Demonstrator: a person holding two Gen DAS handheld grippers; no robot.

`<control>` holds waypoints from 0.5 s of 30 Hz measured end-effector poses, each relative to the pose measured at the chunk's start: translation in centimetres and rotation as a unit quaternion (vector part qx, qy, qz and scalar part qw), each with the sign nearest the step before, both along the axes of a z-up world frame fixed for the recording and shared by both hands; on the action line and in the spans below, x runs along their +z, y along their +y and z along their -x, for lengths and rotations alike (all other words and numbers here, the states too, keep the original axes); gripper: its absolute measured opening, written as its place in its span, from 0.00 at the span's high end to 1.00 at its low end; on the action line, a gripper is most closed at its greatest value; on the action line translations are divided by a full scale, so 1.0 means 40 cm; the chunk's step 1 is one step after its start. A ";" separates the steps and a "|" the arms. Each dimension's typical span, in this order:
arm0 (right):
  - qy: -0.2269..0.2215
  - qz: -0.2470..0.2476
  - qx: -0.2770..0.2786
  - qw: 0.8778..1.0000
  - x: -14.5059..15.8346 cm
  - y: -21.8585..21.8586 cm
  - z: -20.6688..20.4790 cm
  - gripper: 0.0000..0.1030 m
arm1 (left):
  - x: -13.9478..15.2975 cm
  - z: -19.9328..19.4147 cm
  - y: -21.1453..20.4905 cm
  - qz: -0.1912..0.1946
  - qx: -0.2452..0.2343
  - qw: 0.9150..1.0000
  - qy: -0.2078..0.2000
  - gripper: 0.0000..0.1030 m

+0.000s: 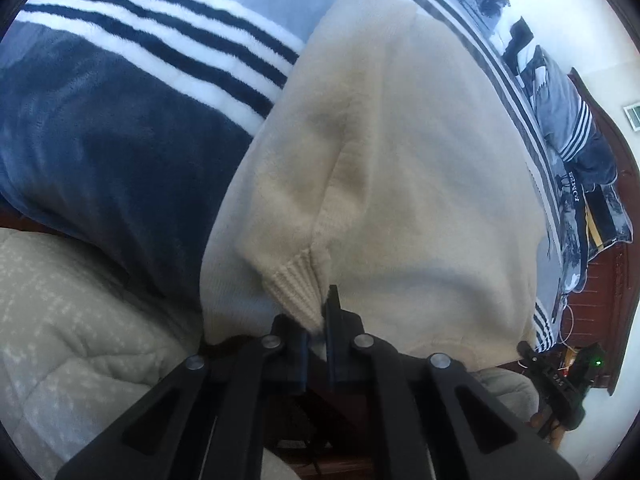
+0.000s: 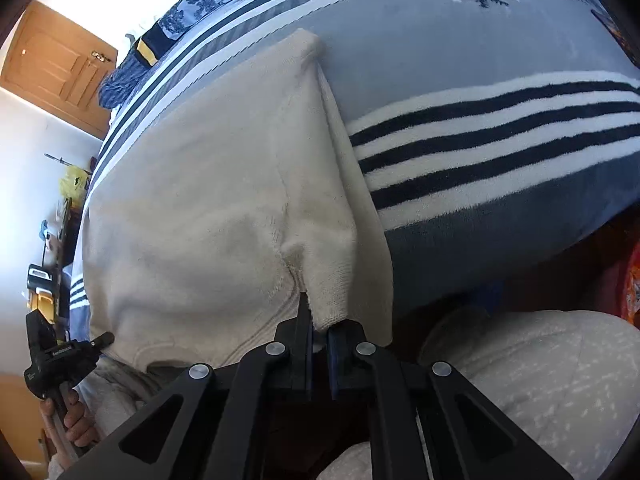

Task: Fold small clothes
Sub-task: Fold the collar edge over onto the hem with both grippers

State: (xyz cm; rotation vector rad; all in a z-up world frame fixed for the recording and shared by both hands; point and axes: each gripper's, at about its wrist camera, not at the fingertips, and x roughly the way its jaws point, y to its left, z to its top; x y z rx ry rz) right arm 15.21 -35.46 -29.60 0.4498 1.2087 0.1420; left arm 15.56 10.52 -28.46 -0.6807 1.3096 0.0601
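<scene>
The left gripper (image 1: 318, 330) is pinching a ribbed cuff (image 1: 294, 286) of the cream sweater (image 1: 400, 160), jaws nearly together. The right gripper (image 2: 319, 330) is likewise clamping the sweater's near edge (also ribbed). The garment is lying spread over a striped blanket (image 1: 120, 92).

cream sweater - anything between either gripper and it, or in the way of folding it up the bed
Nothing visible. The left gripper is shut on a ribbed cuff of the cream sweater, and the right gripper is shut on its other near edge. The striped blanket beyond lies bare.
</scene>
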 end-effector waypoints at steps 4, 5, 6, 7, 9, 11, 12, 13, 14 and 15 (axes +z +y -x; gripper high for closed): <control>-0.011 0.039 0.013 0.999 0.028 0.030 0.018 0.96 | -0.005 0.003 -0.009 -0.018 -0.012 1.000 0.009 0.95; -0.001 0.049 0.017 0.999 0.016 0.039 0.013 0.96 | -0.006 -0.005 -0.015 -0.017 -0.009 1.000 0.010 0.95; 0.015 0.056 0.018 0.998 0.001 0.043 0.005 0.96 | -0.002 -0.007 -0.010 -0.018 -0.009 1.000 0.007 0.95; 0.021 0.058 0.016 0.998 -0.006 0.046 0.002 0.96 | 0.004 -0.008 -0.012 -0.023 -0.010 1.000 0.004 0.95; 0.020 0.061 0.024 0.998 -0.002 0.051 0.002 0.96 | 0.009 -0.005 -0.016 -0.039 -0.014 0.999 0.004 0.89; 0.018 0.064 0.037 0.997 0.000 0.062 -0.003 0.94 | 0.020 0.003 -0.023 -0.058 -0.019 0.998 0.009 0.86; 0.013 0.064 0.040 0.997 0.004 0.064 -0.004 0.93 | 0.037 0.002 -0.028 -0.064 -0.019 0.998 0.002 0.86; 0.006 0.062 0.039 0.997 0.014 0.061 -0.003 0.88 | 0.053 0.006 -0.030 -0.068 -0.021 0.997 -0.008 0.85; -0.010 0.059 0.033 0.998 0.032 0.062 0.000 0.83 | 0.085 0.013 -0.033 -0.071 -0.026 0.997 -0.030 0.79; -0.030 0.052 0.025 0.998 0.053 0.055 0.009 0.67 | 0.105 0.017 -0.036 -0.068 -0.028 0.996 -0.044 0.65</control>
